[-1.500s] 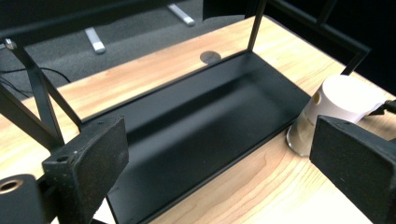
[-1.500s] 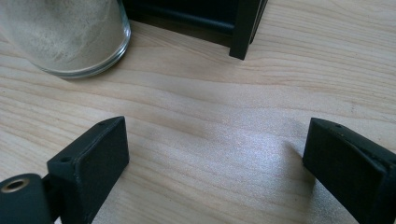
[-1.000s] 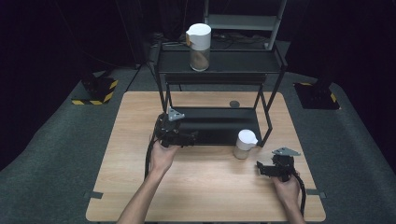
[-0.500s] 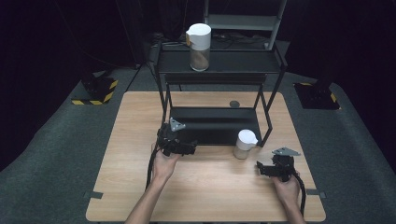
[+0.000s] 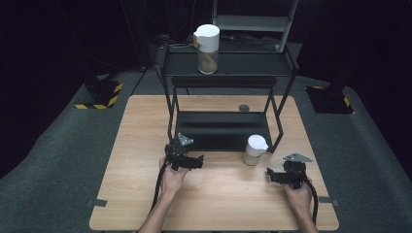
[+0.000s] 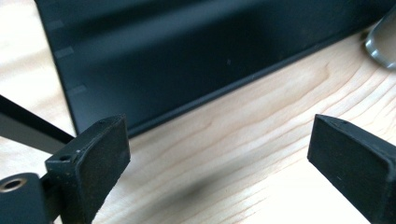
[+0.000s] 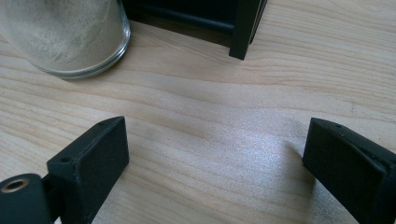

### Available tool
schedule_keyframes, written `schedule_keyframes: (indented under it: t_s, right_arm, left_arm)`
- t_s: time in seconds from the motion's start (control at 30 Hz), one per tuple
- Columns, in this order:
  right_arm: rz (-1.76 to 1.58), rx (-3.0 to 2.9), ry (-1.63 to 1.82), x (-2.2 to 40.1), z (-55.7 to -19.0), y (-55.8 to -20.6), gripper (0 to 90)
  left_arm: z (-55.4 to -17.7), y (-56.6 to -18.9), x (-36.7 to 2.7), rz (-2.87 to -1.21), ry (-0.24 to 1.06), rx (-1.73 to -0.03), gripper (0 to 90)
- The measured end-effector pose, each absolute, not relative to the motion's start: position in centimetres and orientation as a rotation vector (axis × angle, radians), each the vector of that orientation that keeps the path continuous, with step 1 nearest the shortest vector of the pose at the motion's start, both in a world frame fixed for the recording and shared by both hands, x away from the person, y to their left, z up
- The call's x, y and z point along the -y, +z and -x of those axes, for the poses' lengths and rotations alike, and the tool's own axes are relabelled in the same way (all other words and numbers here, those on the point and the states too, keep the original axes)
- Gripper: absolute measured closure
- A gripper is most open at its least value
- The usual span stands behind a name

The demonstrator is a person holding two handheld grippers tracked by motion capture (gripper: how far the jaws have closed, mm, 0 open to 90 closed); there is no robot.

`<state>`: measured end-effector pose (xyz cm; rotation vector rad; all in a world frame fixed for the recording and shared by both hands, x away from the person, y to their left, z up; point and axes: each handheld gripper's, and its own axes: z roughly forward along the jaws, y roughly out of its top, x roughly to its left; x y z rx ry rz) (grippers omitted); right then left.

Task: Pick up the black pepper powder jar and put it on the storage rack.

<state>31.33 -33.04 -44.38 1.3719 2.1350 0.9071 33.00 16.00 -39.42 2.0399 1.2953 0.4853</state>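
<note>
Both grippers, left gripper (image 5: 198, 162) and right gripper (image 5: 270, 175), rest low over the table (image 5: 141, 145) with jaws spread and empty. We judge the right one must next reach for the small jar (image 5: 254, 149) by the rack (image 5: 221, 128). Its own view reveals the jar's sandy fill (image 7: 65, 32).

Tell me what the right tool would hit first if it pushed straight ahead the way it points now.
Probably the black rack leg, standing on the table ahead of the open right tool. The glass jar sits off to the left in the right gripper view. Depth is hard to judge.
</note>
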Motion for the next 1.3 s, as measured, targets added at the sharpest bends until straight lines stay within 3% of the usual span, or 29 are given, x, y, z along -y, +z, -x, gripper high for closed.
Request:
schedule_keyframes:
  t_s: [0.73, 1.3]
  right_arm:
    - [-1.37, -2.136, 0.907, 33.0, -31.3, -44.4, 6.3]
    - [-1.369, -2.137, 0.908, 33.1, -31.4, -44.4, 6.2]
  left_arm:
    - [-32.2, -43.6, -14.4, -2.049, 0.531, -1.35, 5.3]
    - [-31.4, -44.9, -14.9, -2.007, 0.557, -1.33, 3.7]
